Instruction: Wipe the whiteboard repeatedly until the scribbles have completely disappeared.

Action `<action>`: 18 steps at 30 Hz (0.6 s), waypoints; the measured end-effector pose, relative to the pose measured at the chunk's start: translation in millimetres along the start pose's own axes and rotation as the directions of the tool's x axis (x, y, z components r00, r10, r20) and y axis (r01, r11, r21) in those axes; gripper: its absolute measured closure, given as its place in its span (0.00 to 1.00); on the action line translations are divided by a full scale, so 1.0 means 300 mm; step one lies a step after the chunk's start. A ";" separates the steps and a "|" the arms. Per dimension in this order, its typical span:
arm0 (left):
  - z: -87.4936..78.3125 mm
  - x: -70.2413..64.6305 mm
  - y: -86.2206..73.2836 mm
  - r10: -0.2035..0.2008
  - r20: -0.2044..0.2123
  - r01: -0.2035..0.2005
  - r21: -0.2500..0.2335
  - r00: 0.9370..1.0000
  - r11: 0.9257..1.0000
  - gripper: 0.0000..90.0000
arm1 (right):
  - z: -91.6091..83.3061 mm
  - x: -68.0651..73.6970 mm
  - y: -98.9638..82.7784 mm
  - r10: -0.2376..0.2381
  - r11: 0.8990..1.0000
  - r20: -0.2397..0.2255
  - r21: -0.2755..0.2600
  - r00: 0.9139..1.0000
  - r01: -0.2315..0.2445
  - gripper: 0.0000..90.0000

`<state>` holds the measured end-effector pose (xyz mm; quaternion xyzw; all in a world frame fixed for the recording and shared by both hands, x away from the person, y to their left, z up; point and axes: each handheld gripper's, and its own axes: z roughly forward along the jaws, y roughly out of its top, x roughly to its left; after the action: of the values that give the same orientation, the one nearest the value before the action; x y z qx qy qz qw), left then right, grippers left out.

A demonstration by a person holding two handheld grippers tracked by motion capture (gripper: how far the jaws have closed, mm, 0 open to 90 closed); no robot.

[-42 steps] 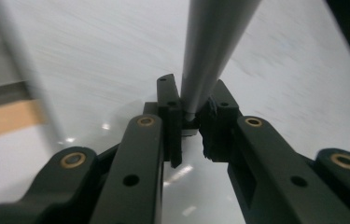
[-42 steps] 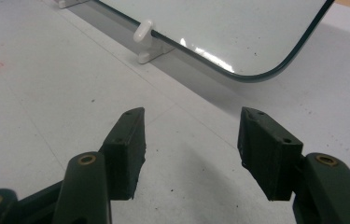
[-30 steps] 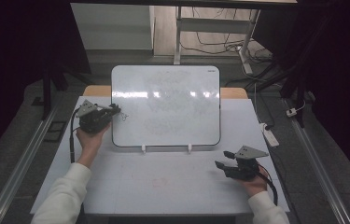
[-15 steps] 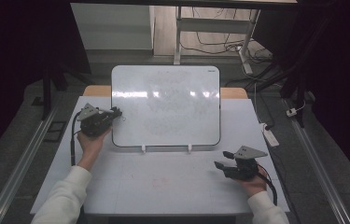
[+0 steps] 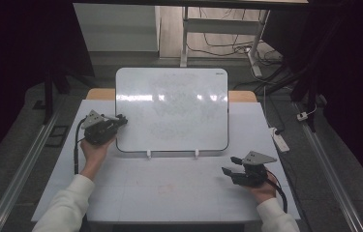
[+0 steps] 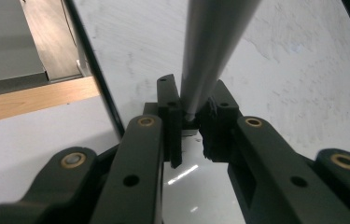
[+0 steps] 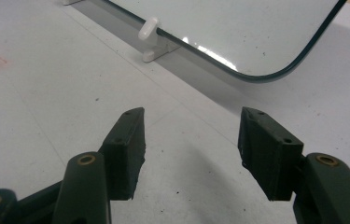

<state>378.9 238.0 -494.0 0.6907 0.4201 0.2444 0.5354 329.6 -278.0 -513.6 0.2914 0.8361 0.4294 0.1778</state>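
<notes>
A white board (image 5: 172, 111) stands propped on the white table (image 5: 169, 188), leaning back, with faint wiped smears on it. My left gripper (image 5: 121, 119) is at the board's left edge. In the left gripper view its jaws are shut on a grey round stick (image 6: 210, 46) that runs up across the board (image 6: 303, 70); the gripper (image 6: 191, 116) grips the stick's lower end. My right gripper (image 5: 227, 166) hovers low over the table at the front right, open, nothing between its jaws (image 7: 191, 140). The board's lower corner (image 7: 228, 28) lies just ahead of it.
Two small white feet (image 5: 148, 154) hold the board's bottom edge; one foot (image 7: 151, 32) is in the right gripper view. A white power strip (image 5: 280, 140) lies off the table's right side. A wooden strip (image 5: 97, 94) edges the table's back.
My left gripper has drifted slightly nearer along the board's left edge, still shut on the stick. The right gripper has kept still.
</notes>
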 end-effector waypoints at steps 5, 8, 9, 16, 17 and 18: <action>0.014 -0.040 -0.006 0.046 0.026 -0.047 0.039 0.999 0.998 0.87 | 0.002 0.007 0.003 -0.006 1.000 -0.001 0.000 1.000 0.006 0.46; 0.000 -0.030 -0.015 0.037 0.027 -0.038 0.048 0.999 0.998 0.87 | 0.000 0.004 0.002 -0.003 1.000 -0.003 0.001 1.000 0.003 0.46; -0.008 -0.024 -0.018 0.033 0.024 -0.034 0.049 0.999 0.998 0.87 | 0.000 0.004 0.002 -0.003 1.000 -0.002 0.002 1.000 0.003 0.46; -0.037 0.007 -0.022 -0.004 0.001 0.004 0.045 1.000 0.999 0.87 | 0.003 0.005 0.002 -0.005 1.000 -0.004 0.003 1.000 0.006 0.45; -0.035 0.005 -0.020 -0.005 0.001 0.004 0.047 1.000 0.999 0.87 | 0.003 0.005 0.002 -0.006 1.000 -0.004 0.002 1.000 0.006 0.45; -0.031 0.001 -0.018 -0.005 0.010 0.005 0.050 1.000 0.999 0.87 | 0.002 0.005 0.002 -0.005 1.000 -0.004 0.001 1.000 0.005 0.45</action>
<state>370.2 243.6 -496.3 0.7040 0.4252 0.2291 0.5206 329.0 -276.2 -513.5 0.2884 0.8375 0.4291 0.1772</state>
